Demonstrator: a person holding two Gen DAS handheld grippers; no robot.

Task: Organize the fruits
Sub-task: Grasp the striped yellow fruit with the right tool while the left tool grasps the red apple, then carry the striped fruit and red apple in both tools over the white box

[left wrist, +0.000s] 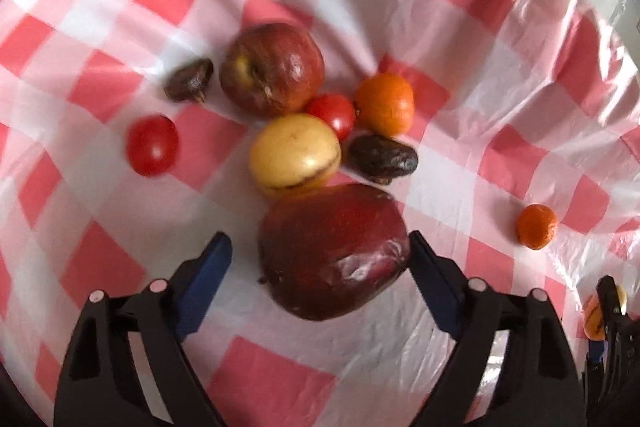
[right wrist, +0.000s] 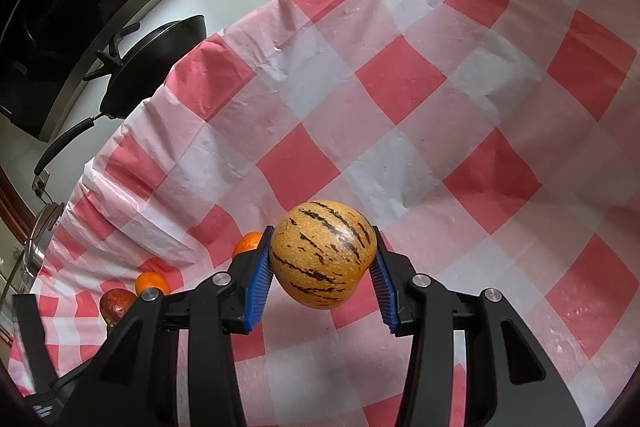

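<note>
Left wrist view: your left gripper (left wrist: 320,259) stands wide around a dark red apple (left wrist: 332,251), right pad touching, left pad apart, a yellow fruit (left wrist: 295,155) just beyond, while your right gripper (right wrist: 323,263) clamps a striped yellow pepino melon (right wrist: 323,253) above the checked tablecloth (right wrist: 400,79).
</note>
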